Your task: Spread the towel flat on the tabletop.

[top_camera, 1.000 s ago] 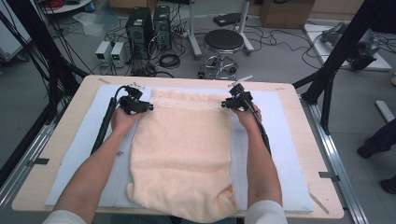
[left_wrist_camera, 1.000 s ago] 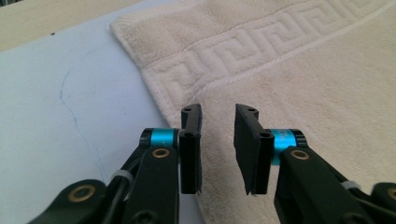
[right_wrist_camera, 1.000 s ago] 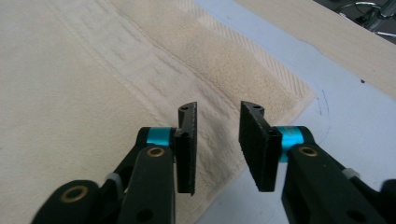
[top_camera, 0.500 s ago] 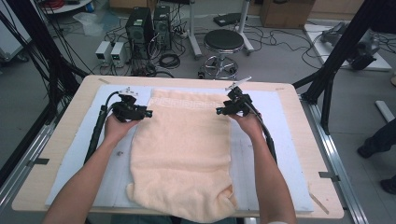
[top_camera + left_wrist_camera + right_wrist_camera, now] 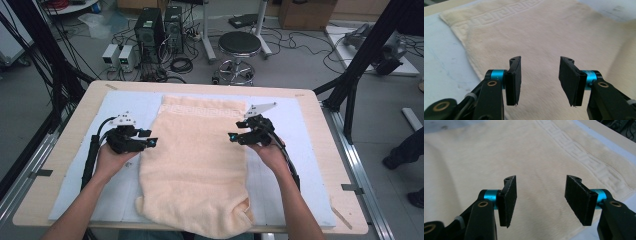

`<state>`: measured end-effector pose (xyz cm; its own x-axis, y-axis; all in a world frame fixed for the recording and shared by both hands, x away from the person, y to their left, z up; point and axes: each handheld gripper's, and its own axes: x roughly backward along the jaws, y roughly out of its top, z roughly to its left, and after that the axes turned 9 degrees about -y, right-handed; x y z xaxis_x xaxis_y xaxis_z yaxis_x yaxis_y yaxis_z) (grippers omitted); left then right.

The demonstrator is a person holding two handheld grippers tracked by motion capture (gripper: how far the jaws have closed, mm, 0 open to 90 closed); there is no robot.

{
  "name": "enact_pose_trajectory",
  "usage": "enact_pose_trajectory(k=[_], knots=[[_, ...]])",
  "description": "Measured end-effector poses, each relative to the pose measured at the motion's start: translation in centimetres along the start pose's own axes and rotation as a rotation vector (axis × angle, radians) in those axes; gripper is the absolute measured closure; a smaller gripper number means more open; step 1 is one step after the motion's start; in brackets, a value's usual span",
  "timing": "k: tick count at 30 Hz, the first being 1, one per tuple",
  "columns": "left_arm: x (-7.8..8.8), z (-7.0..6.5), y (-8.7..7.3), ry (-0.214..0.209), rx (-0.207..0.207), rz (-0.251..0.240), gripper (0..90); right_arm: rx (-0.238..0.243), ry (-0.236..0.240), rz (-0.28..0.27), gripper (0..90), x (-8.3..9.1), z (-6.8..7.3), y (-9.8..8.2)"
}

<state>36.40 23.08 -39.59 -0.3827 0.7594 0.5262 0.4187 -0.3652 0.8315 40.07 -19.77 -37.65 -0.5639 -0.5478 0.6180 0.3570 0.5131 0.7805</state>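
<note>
- High view: a cream towel [image 5: 195, 165] is being shown lying flat down the middle of the frame, on a pale blue mat [image 5: 300, 165] that is being carried by the wooden bench [image 5: 65, 125].
- The towel's patterned border is being seen at its upper edge, toward the top of the mat; its lower edge is being seen rumpled and hanging slightly over the bench's near rim at the bottom of the frame.
- The left claw [image 5: 150, 143] is being held at the towel's left edge, a little left of centre in the frame, pointing inward over the cloth.
- The right claw [image 5: 233, 136] is being held at the towel's right edge, a little right of centre, pointing inward as well.
- Left gripper view: the left claw [image 5: 540, 81] is being held open above the towel [image 5: 541, 32], with nothing between its black pads [image 5: 513, 80]; its jaws have just been opening.
- Right gripper view: the right claw [image 5: 544, 202] is likewise being held open over the towel [image 5: 499, 152], no cloth being pinched between its pads [image 5: 507, 200]; its jaws have just been opening too.
- The key-pattern border is being seen at the upper left of the left gripper view and at the upper right of the right gripper view.
</note>
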Motion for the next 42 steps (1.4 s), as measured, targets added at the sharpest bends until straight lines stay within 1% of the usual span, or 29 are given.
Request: enact_pose_trajectory(k=[1,2,3,4,6,7,9,10,11,13,17,19,21,22,24,25,27,28,29,31,32,33,35,36,37,38,39,41,42], knots=[[0.4,-0.6,-0.4,-0.015,-0.012,0.005,52.7,0.005,0.004,-0.007,42.5,0.3,0.4,-0.2],[0.6,-0.9,-0.6,-0.019,-0.018,0.012,52.4,0.018,0.016,-0.017,42.5,0.9,1.0,-0.5],[0.9,-1.5,-1.0,-0.029,-0.031,0.014,51.9,0.018,0.017,-0.018,42.4,1.3,1.4,-0.6],[1.1,-1.9,-1.3,-0.035,-0.039,0.013,51.5,0.038,0.026,-0.029,42.1,1.8,1.9,-0.9],[1.8,-2.9,-2.2,-0.055,-0.053,0.010,51.0,0.039,0.047,-0.039,41.8,2.7,2.9,-1.5],[2.1,-3.4,-2.6,-0.062,-0.055,0.006,50.8,0.050,0.058,-0.046,41.7,3.1,3.4,-1.7],[2.6,-4.3,-3.6,-0.076,-0.060,-0.001,49.7,0.066,0.069,-0.038,40.9,3.8,4.5,-2.2],[2.9,-4.7,-4.0,-0.082,-0.064,-0.001,49.4,0.081,0.079,-0.054,41.4,4.3,5.3,-2.6],[3.2,-5.1,-4.4,-0.087,-0.059,-0.006,49.3,0.095,0.087,-0.057,41.4,4.6,5.9,-2.9],[3.7,-5.8,-4.9,-0.105,-0.059,-0.018,47.6,0.107,0.106,-0.050,41.2,5.1,6.9,-3.4],[4.8,-7.8,-5.9,-0.137,-0.097,-0.017,46.5,0.141,0.159,-0.060,41.2,6.1,9.0,-4.4],[5.1,-8.6,-6.3,-0.153,-0.112,-0.005,45.9,0.162,0.180,-0.062,40.9,6.5,10.1,-4.9],[5.3,-9.5,-6.9,-0.167,-0.128,0.013,44.3,0.172,0.201,-0.058,40.6,6.9,10.7,-5.2],[5.4,-9.8,-7.1,-0.169,-0.127,0.014,42.9,0.170,0.217,-0.064,40.7,7.2,11.2,-5.4],[5.6,-10.4,-7.6,-0.181,-0.152,0.035,42.3,0.180,0.228,-0.065,40.9,7.7,11.7,-5.7],[5.6,-10.6,-7.8,-0.179,-0.155,0.042,42.3,0.192,0.232,-0.058,41.1,7.9,12.0,-5.9],[5.5,-10.8,-8.2,-0.176,-0.156,0.060,41.7,0.197,0.232,-0.038,41.3,8.0,12.3,-6.3],[5.2,-11.0,-8.4,-0.180,-0.156,0.078,41.4,0.195,0.228,-0.026,41.8,7.8,12.5,-6.5],[5.0,-11.0,-8.5,-0.178,-0.159,0.095,41.4,0.198,0.223,0.000,42.7,7.6,12.7,-6.8],[4.5,-11.0,-8.7,-0.182,-0.153,0.120,41.6,0.203,0.210,0.039,45.5,7.0,13.0,-7.3],[4.2,-11.0,-8.8,-0.187,-0.153,0.147,42.0,0.203,0.207,0.050,47.9,6.7,13.1,-7.5],[3.9,-11.1,-8.8,-0.188,-0.150,0.167,43.5,0.195,0.220,0.065,50.4,6.4,13.2,-7.8],[3.2,-11.2,-9.0,-0.185,-0.167,0.223,49.0,0.193,0.240,0.085,59.1,5.8,13.4,-8.2],[3.0,-11.2,-9.0,-0.191,-0.165,0.227,53.7,0.195,0.256,0.092,63.1,5.5,13.6,-8.4],[2.9,-11.1,-9.0,-0.195,-0.158,0.219,56.3,0.197,0.256,0.093,67.2,5.4,13.7,-8.5],[3.0,-11.0,-8.9,-0.196,-0.157,0.223,59.9,0.204,0.264,0.087,71.5,5.4,13.8,-8.5],[3.0,-11.0,-8.8,-0.192,-0.152,0.219,64.7,0.216,0.262,0.084,75.6,5.4,13.9,-8.6],[3.3,-11.0,-8.6,-0.179,-0.158,0.210,71.9,0.234,0.257,0.073,83.0,5.5,14.0,-8.4],[3.4,-11.0,-8.4,-0.174,-0.163,0.201,73.4,0.236,0.256,0.071,84.1,5.6,14.0,-8.3]])
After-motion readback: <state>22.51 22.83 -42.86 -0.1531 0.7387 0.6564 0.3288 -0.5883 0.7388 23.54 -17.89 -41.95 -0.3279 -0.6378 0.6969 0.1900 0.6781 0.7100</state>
